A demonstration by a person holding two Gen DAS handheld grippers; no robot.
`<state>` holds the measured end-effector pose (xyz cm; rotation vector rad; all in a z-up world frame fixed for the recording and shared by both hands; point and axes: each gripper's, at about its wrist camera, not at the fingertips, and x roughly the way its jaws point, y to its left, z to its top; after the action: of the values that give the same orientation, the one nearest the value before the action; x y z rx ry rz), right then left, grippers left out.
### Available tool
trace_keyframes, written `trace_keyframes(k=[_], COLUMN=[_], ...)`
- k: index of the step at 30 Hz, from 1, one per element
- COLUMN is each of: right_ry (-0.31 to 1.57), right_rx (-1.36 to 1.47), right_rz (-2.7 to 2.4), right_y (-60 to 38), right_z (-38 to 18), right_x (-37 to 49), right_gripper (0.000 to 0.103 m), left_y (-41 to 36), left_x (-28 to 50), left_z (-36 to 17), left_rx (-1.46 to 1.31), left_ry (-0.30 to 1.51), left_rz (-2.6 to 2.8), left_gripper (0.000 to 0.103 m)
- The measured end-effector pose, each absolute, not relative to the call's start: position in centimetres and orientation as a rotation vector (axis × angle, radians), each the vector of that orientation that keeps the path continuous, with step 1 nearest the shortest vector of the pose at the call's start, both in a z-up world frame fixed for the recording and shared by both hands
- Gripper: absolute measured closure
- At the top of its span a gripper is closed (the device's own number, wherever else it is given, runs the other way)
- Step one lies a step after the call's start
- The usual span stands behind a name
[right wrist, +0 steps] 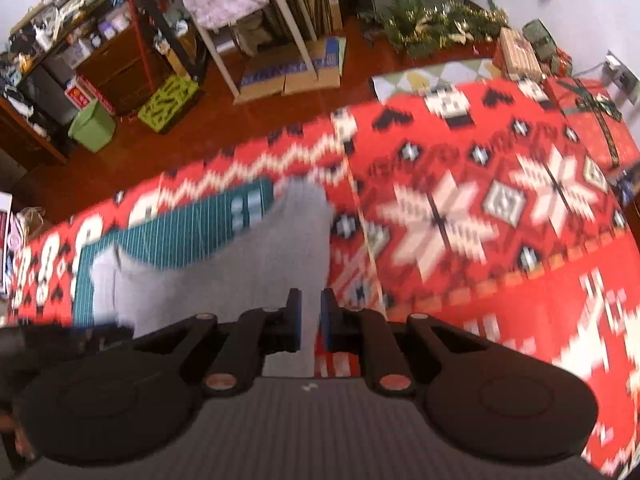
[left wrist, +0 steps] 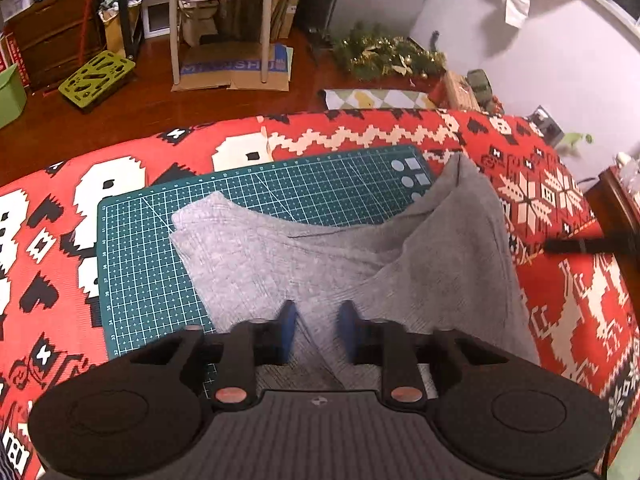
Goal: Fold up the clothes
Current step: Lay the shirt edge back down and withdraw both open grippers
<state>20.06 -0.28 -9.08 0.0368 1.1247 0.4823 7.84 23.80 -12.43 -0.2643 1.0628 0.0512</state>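
Lying across a green cutting mat (left wrist: 256, 196) on a red patterned blanket (left wrist: 72, 216), a grey garment (left wrist: 320, 256) stretches from a flat end at the left, on the mat, to a raised peak at the right that runs over the mat's right edge onto the blanket. Its long axis goes left to right across both views, with a loose sag along the far edge between the two ends. The left gripper (left wrist: 317, 330) hovers over the near edge of the cloth, its blue pads (left wrist: 289, 324) set apart with grey fabric visible in the gap; the pads do not appear to pinch anything. The right gripper (right wrist: 311, 318) sits at the garment's right-hand edge, its jaws narrow but not closed, with a strip of grey cloth showing between them; motion blur in this view makes it impossible to say whether the cloth is gripped or merely behind the fingers. From both tools the garment lies straight ahead and slightly below. The left tool is nearer the flat middle of the cloth, and the right tool is nearer the lifted end, so any fold would likely carry that right end leftward over the mat.
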Motion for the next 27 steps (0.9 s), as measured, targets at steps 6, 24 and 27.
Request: trace_keyframes(k=[6,24,27], right_ry=[1.117,1.117,1.154], right_rx=[0.029,-0.136,-0.16], right_rz=[0.518,0.69,0.737], right_y=[2.2,3.0,2.8], right_z=[-10.7,-8.3,-8.3], right_x=[23.8,14.7,10.8], right_gripper=[0.089,0.089,0.089], left_y=[24.1,25.3,24.8], left_x=[6.9,4.1,2.2], left_z=[-10.2,-11.1,-10.4], left_rx=[-0.289,-0.41,-0.42], left_ry=[1.024,1.038,1.027], left_rz=[0.08,0.139,0.129], left_gripper=[0.101,0.091,0.088])
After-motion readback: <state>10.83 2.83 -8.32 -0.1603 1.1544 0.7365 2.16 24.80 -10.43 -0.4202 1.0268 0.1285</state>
